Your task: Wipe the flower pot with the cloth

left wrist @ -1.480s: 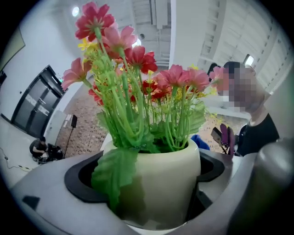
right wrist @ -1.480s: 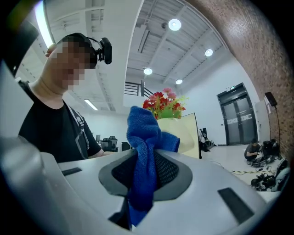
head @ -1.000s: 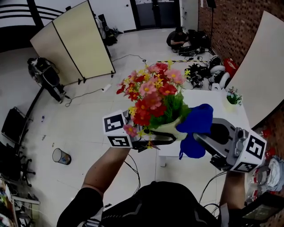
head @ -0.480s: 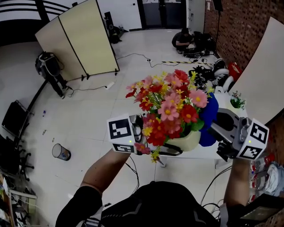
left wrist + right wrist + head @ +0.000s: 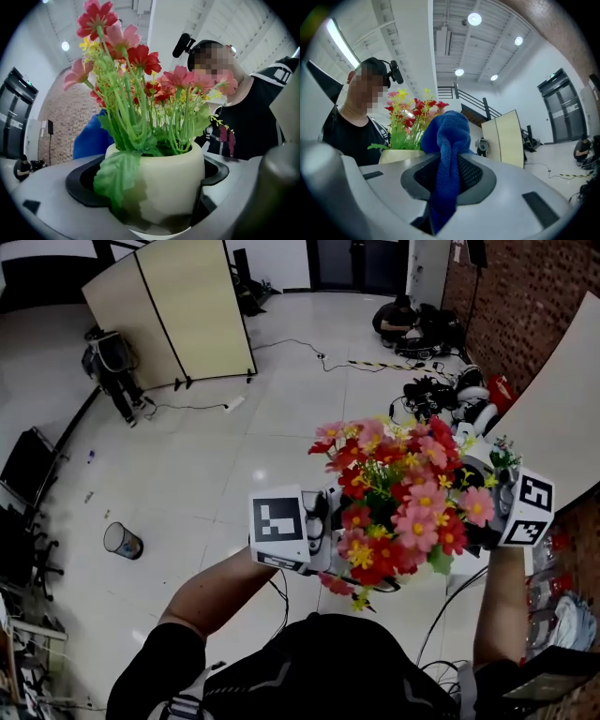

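Looking down from the head view, we see a bouquet of red, pink and yellow flowers [image 5: 403, 507] held up in front of the body. The left gripper [image 5: 323, 532] is at its 9 o'clock and the right gripper [image 5: 495, 514] at its 3 o'clock. The blooms hide the pot and both sets of jaws here. On the floor, a beige folding screen [image 5: 187, 310] stands at 11 o'clock and a small bin [image 5: 122, 541] lies at 9 o'clock. In the left gripper view, the cream flower pot [image 5: 164, 183] sits upright between the jaws, which are clamped against its two sides. A green leaf droops over the rim at 8 o'clock. The blue cloth [image 5: 91, 140] shows behind the pot at 9 o'clock, close to it, though we cannot tell whether they touch. In the right gripper view, the jaws are pinched together on the cloth. It bunches up above them at 12 o'clock and its tail hangs down between them toward 6 o'clock. The pot's rim and flowers stand just beyond the cloth at 9 o'clock.
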A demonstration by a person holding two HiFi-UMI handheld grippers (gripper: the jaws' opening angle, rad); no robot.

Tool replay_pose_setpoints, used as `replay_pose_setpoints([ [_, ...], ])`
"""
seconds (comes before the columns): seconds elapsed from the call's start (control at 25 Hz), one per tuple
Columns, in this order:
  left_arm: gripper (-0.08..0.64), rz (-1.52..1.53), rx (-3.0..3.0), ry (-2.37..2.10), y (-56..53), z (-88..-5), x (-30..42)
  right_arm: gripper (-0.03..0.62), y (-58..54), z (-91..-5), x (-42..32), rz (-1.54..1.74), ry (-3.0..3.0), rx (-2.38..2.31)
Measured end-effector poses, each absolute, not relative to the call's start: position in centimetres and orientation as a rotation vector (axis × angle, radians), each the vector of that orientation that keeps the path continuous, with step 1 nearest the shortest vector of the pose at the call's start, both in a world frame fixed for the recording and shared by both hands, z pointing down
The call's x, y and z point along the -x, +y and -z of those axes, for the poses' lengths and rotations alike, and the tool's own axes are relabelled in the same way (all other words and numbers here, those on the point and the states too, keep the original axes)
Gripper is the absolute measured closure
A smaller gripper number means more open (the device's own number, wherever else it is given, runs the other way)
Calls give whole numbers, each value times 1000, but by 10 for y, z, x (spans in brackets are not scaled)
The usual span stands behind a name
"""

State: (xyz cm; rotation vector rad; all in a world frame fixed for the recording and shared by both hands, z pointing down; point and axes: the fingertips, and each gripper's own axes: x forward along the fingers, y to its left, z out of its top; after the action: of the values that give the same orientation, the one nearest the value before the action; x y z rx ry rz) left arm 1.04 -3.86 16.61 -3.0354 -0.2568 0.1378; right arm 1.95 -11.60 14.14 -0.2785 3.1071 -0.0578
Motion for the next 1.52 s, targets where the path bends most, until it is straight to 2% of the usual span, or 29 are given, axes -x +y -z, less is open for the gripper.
replay_pose_setpoints([
  [0.16, -8, -136, 3058, -261, -38, -169, -11, 526, -105, -150, -14, 101, 3159, 62],
  [0.4, -8, -152, 3071, -210, -43, -172, -11, 527, -74, -150, -49, 165, 3071, -140],
  [0.72, -8, -131, 3076, -212, -52, -179, -6, 526, -56, -155, -60, 139, 3051, -143],
  [0.88, -8, -178, 3070, -278, -41, -173, -10, 526, -81, -152, -73, 159, 3015, -20],
  [1.2, -8, -202, 3028, -396, -35, -161, -18, 526, -100, -147, -37, 207, 3043, -341],
  [1.52, -8, -134, 3053, -207, -57, -158, -18, 526, -91, -141, -55, 275, 2969, -563],
])
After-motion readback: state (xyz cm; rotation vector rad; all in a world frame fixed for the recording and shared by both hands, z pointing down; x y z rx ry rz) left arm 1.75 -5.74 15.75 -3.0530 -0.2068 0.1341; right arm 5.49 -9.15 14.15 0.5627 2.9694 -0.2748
